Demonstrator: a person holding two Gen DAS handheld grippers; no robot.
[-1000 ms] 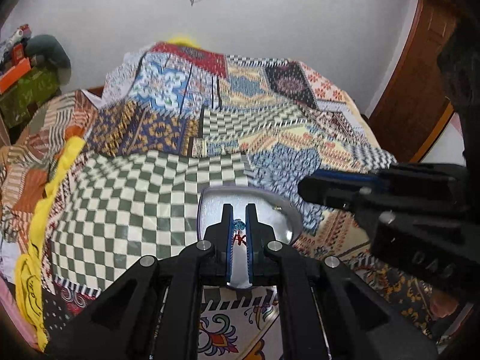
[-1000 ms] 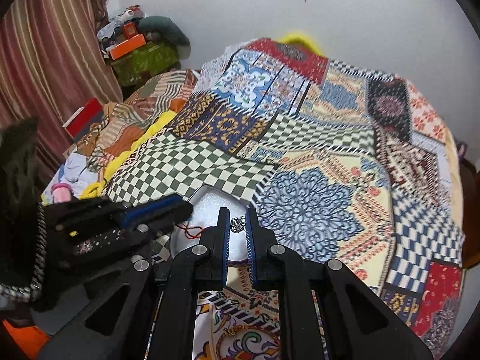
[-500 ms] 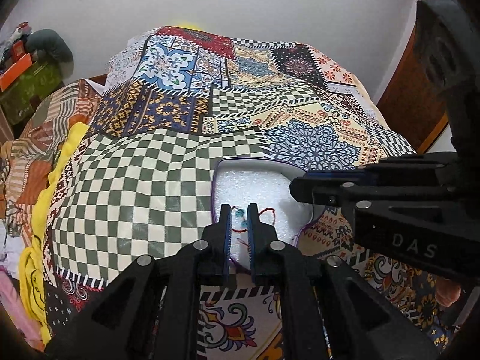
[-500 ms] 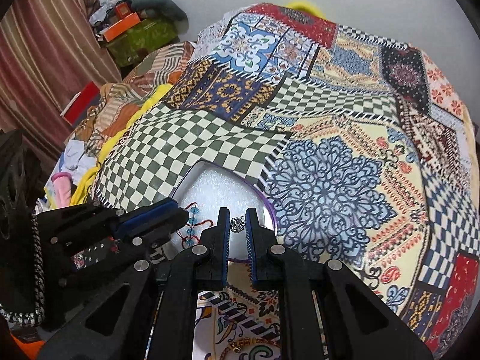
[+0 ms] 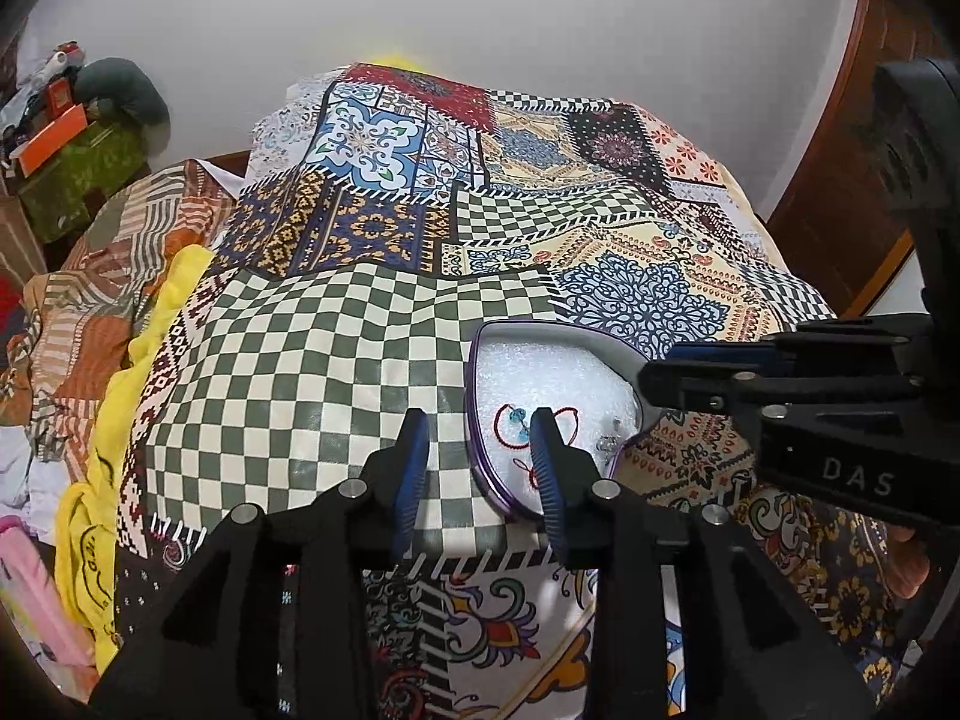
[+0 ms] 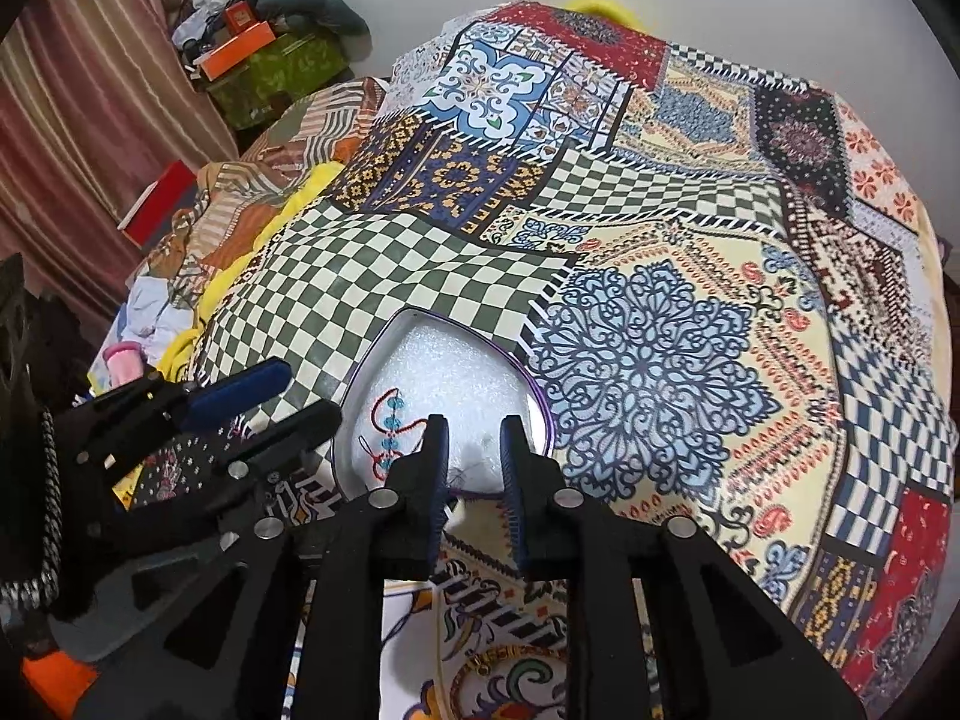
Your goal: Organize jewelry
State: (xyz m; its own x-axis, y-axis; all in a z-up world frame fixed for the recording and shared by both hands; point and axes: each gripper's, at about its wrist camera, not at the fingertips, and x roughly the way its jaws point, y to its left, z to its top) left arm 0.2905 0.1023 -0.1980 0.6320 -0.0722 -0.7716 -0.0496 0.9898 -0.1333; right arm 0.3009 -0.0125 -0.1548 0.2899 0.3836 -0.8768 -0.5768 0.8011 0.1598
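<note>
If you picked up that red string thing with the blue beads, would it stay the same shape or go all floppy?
Probably floppy: the red bracelet lies in loose curls on the white padding of the box, so it would likely dangle and straighten out. It looks thin and light, so it could slip out of a claw. The small blue beads may swing a bit.

The right gripper hangs over the near edge of a heart-shaped tray lined with white foam, its fingers parted with nothing between them. On the foam lies a red cord bracelet with turquoise beads (just left of the fingers). The left gripper sits at the tray's left rim, fingers apart. The tray rests on a bed under a patchwork quilt. Clutter is piled beside a striped curtain.
</note>
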